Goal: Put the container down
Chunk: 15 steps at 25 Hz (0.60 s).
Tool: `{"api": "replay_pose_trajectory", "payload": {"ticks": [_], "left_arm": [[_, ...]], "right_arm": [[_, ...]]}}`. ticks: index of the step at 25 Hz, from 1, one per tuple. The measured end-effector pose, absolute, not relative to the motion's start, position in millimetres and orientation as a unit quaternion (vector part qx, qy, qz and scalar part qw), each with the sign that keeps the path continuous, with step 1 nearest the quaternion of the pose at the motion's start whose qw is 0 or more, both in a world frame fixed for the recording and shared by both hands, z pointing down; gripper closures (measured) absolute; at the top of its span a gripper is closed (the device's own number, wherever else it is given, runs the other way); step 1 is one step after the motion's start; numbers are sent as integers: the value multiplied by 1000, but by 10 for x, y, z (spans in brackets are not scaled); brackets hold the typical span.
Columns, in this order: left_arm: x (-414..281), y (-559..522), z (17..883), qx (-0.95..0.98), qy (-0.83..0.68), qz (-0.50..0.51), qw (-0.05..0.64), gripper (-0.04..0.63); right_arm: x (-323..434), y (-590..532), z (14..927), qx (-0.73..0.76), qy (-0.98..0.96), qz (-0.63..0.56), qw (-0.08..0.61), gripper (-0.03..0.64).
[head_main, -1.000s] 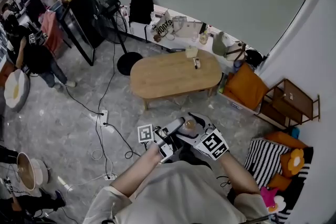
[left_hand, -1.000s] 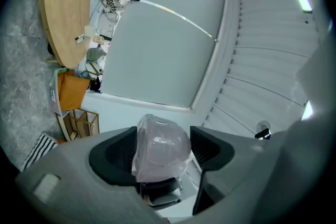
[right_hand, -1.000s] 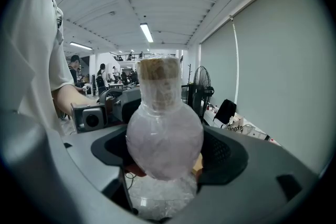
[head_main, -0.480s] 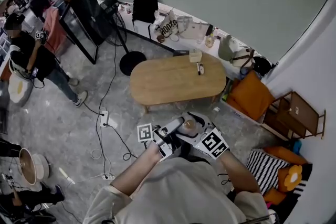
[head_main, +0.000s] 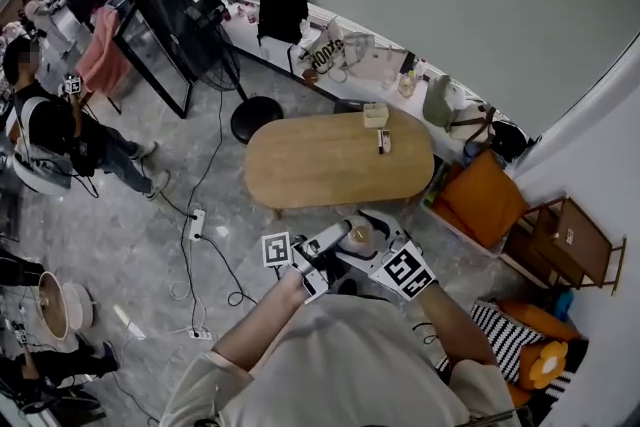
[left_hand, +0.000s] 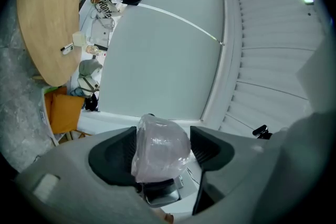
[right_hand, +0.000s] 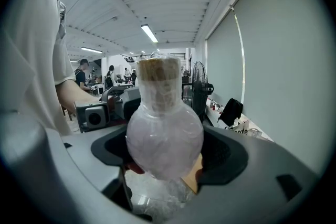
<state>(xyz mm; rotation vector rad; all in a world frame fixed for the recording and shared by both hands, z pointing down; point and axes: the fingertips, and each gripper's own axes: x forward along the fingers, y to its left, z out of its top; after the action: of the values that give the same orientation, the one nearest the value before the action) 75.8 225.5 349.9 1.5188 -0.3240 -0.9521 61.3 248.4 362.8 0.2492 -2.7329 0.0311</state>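
Note:
The container [head_main: 360, 237] is a round clear flask with a cork stopper, wrapped in clear film. I hold it in the air close to my chest, above the floor and short of the oval wooden table [head_main: 320, 165]. My right gripper [head_main: 372, 237] is shut on the flask's bulb [right_hand: 164, 139], with the corked neck [right_hand: 157, 84] sticking up past the pads. My left gripper [head_main: 330, 240] faces it from the other side, its jaws closed against the film-wrapped container [left_hand: 160, 147]. The flask's underside is hidden.
A small box [head_main: 376, 115] and a remote [head_main: 384, 142] lie on the table's far end. A standing fan's base [head_main: 256, 118], a power strip [head_main: 193, 224] with cables, an orange cushion [head_main: 483, 198] and a person [head_main: 55, 130] surround the table.
Both grippers keep the same hold on the container. The head view has shifted slightly, so the table sits a little further right; the person at the left has moved.

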Motion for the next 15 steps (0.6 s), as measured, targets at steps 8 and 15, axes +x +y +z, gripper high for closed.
{"api": "replay_pose_trajectory", "payload": {"ticks": [8,15], "left_arm": [[723,1785,3613,646,-153,-412,624,285],[530,1335,3743,636,-143,-405,641,285]], "right_arm": [[579,2019,3743,85,-975,32,202,227],[378,1569,3877,97,-972,43,208,227]]}}
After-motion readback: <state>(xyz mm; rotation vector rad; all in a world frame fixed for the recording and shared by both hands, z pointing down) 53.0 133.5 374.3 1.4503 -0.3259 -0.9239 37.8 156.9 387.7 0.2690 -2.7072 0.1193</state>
